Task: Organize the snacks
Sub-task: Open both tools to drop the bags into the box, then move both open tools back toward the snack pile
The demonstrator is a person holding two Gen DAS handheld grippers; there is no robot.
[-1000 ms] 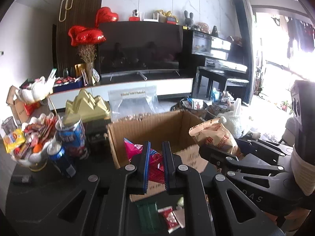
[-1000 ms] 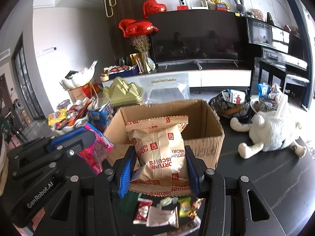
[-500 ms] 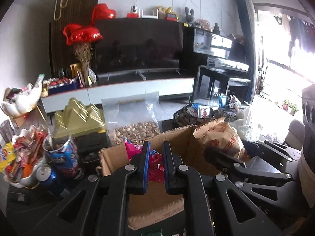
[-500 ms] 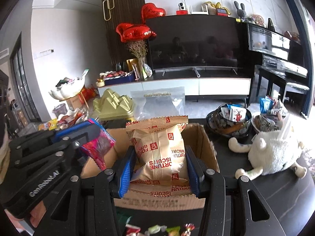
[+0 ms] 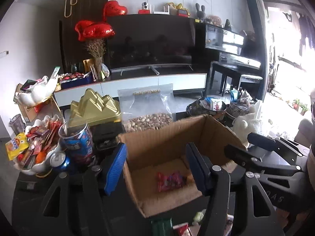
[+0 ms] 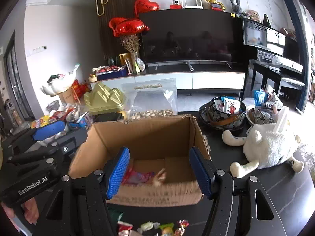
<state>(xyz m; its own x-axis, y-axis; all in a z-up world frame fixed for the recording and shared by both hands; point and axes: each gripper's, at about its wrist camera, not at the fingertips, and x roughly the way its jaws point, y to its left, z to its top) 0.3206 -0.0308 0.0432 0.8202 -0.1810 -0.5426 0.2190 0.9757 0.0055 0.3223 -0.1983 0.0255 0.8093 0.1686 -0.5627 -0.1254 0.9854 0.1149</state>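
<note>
An open cardboard box [image 5: 169,135] stands on the dark table, seen from both wrists [image 6: 145,137]. My left gripper [image 5: 156,169] hangs over its near side, jaws opening, with nothing between the blue pads [image 5: 116,167]. A pink snack packet [image 5: 170,181] lies on the box floor below it. My right gripper [image 6: 159,174] is also over the box, jaws opening and empty. Under it the pink packet [image 6: 137,177] lies beside a blurred beige and red packet [image 6: 160,177]. Each gripper shows at the edge of the other's view.
A white plush sheep [image 6: 269,147] and two bowls of snacks [image 6: 226,110] sit right of the box. Behind it are a bag of pistachios [image 5: 147,110] and a gold tin [image 5: 94,106]. A white snack bowl [image 5: 35,149] and cans [image 5: 76,141] are left. Loose candies [image 6: 157,226] lie in front.
Both grippers moved forward over the box and opened. The pink packet left the left jaws and lies in the box. The biscuit packet left the right jaws.
</note>
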